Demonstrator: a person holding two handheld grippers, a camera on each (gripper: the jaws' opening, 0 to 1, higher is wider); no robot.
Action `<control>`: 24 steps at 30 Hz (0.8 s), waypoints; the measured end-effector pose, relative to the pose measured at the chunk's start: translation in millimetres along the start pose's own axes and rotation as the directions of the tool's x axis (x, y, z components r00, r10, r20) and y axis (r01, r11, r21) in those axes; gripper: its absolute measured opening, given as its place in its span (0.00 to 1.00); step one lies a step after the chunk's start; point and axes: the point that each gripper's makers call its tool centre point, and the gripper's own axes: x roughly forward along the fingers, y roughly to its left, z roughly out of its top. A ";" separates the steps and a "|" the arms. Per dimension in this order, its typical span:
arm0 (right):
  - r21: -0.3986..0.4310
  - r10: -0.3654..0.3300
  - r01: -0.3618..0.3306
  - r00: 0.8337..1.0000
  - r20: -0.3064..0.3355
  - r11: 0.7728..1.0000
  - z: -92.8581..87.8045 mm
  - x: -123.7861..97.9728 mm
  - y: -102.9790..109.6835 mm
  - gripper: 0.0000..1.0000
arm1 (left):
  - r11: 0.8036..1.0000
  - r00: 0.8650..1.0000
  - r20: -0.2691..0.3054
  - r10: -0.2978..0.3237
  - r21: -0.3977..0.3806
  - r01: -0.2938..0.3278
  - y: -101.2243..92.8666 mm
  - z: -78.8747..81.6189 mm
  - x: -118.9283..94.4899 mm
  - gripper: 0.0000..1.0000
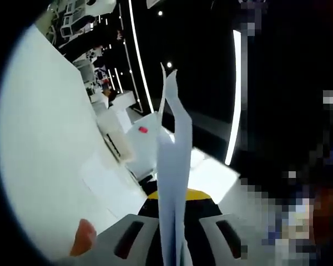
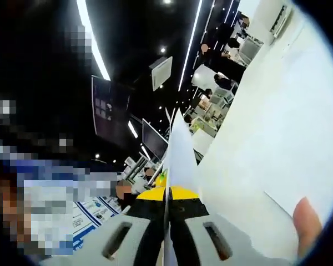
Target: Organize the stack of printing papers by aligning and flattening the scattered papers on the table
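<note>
In the left gripper view we see the left gripper (image 1: 173, 235) closed on the papers (image 1: 174, 166): the two grey jaws press against either side of a thin sheaf that stands edge-on between them and rises up the middle of the picture, its top edge splitting into two pointed corners. A fingertip (image 1: 83, 237) shows at the lower left beside the jaw. To the left lies the white table (image 1: 44, 144), tilted steeply in this view, with loose sheets (image 1: 108, 177) lying flat on it near the gripper.

In the right gripper view the right gripper (image 2: 167, 235) is likewise clamped shut on the papers (image 2: 181, 158), which run up edge-on from between its jaws to a point. A fingertip (image 2: 306, 224) sits at the lower right. The table (image 2: 277, 122) fills the right side, again steeply tilted. Beyond it we make out people (image 2: 222, 69) and desks in a dark room with long ceiling light strips (image 2: 93, 41).
</note>
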 end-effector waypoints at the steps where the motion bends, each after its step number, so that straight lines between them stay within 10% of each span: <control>1: -0.008 -0.003 0.003 1.000 -0.001 1.000 -0.4 -0.3 -0.5 0.00 | 1.000 1.000 -0.001 0.000 0.000 0.000 -0.7 -1.0 0.0 0.06; 7: -0.200 -0.056 0.056 0.998 0.005 0.978 6.1 -9.3 -2.5 0.07 | 1.000 1.000 -0.011 -0.007 0.015 0.007 -4.2 -3.2 -0.1 0.06; 14: -0.502 -0.140 0.157 0.988 0.072 0.851 39.6 -47.2 0.6 0.15 | 1.000 0.999 -0.020 -0.026 0.005 0.027 -6.7 -3.2 0.0 0.05; 19: -0.548 -0.180 0.203 0.979 0.096 0.811 59.7 -72.9 2.1 0.16 | 0.999 0.999 -0.036 -0.036 0.016 0.036 -9.0 -5.4 -0.1 0.05; 22: -0.645 -0.286 0.304 0.949 0.136 0.701 78.2 -97.0 -10.0 0.22 | 0.999 0.999 -0.037 -0.036 0.017 0.037 -8.9 -5.4 -0.4 0.05; 24: -0.673 -0.300 0.307 0.945 0.131 0.673 80.1 -102.6 -11.0 0.22 | 0.999 0.998 -0.040 -0.038 0.018 0.038 -10.6 -8.0 -0.5 0.06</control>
